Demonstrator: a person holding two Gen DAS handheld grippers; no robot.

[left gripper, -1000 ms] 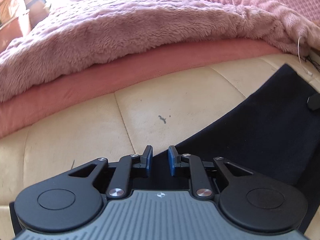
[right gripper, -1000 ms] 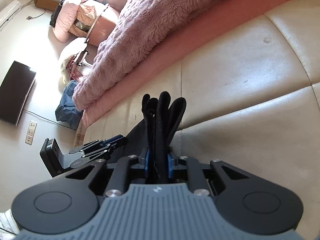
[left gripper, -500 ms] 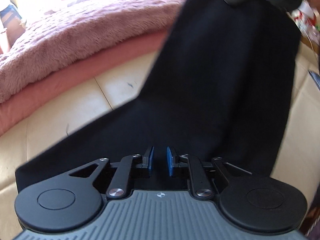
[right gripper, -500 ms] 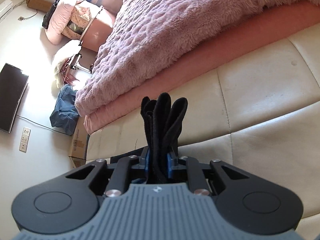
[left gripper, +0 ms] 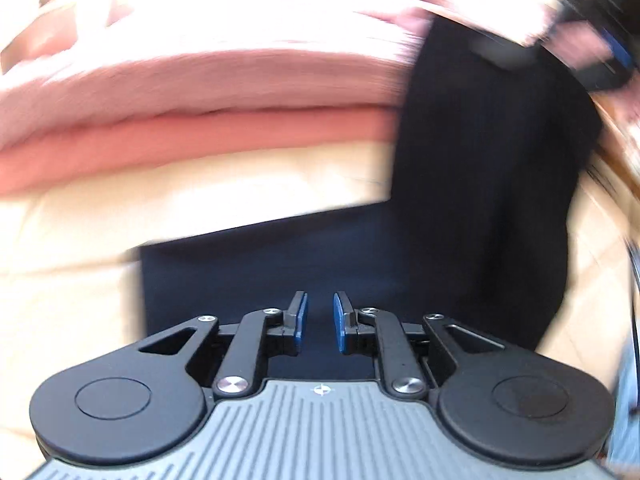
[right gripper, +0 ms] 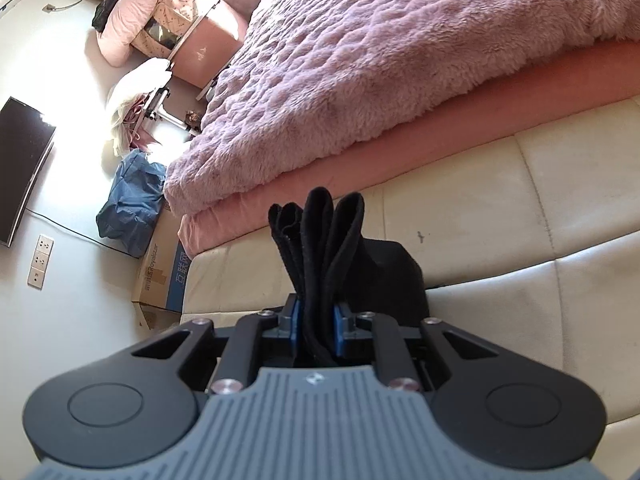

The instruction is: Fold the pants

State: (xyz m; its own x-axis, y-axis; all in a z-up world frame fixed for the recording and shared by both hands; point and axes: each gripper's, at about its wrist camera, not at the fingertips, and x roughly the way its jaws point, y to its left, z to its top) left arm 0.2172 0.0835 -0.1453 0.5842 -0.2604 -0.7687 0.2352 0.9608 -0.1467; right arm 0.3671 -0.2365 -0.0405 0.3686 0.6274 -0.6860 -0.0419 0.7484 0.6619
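Black pants (left gripper: 472,208) lie partly on the cream cushion (left gripper: 200,192), with one end lifted up at the right of the blurred left wrist view. My left gripper (left gripper: 320,320) is open a little and empty, just above the flat part of the pants. My right gripper (right gripper: 316,320) is shut on a bunched end of the pants (right gripper: 320,240), holding it up above the cushion (right gripper: 520,208). The right gripper itself (left gripper: 600,64) shows blurred at the top right of the left wrist view.
A fluffy pink blanket (right gripper: 380,64) over a pink sheet (right gripper: 440,144) borders the cushion's far side. Off the end are a cardboard box (right gripper: 160,272), a blue bag (right gripper: 128,200), a dark screen (right gripper: 24,168) and a cluttered chair (right gripper: 172,28).
My right gripper has carried the held end of the pants higher and across. My left gripper has shifted over the pants, its view now blurred by motion; its jaws stay slightly open.
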